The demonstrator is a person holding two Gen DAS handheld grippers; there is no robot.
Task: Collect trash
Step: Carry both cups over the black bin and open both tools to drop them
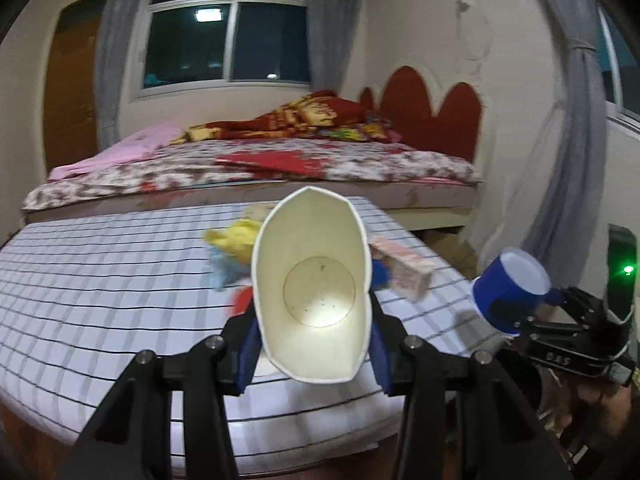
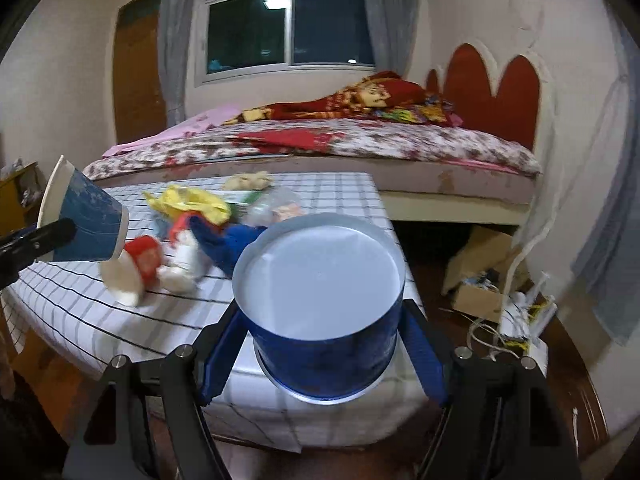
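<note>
My left gripper (image 1: pixel 312 308) is shut on a paper cup (image 1: pixel 310 280), squashed to an oval, its white inside and bottom facing the camera. The right wrist view shows that cup (image 2: pixel 86 220) blue outside, held above the table's left side. My right gripper (image 2: pixel 320 340) is shut on a second blue paper cup (image 2: pixel 320 308), its white base turned up toward the camera; it also shows in the left wrist view as the blue cup (image 1: pixel 510 290) off the table's right edge. Trash lies on the checked table (image 2: pixel 120 320): a yellow wrapper (image 2: pixel 192 200), a red-and-white cup (image 2: pixel 136 268), a blue wrapper (image 2: pixel 228 244).
A pink carton (image 1: pixel 404 264) lies near the table's right edge. Behind the table stands a bed (image 2: pixel 400 148) with a floral cover. On the floor to the right are a cardboard box (image 2: pixel 480 268) and a tangle of white cables (image 2: pixel 520 320). A person's hand (image 1: pixel 600 412) holds the right gripper.
</note>
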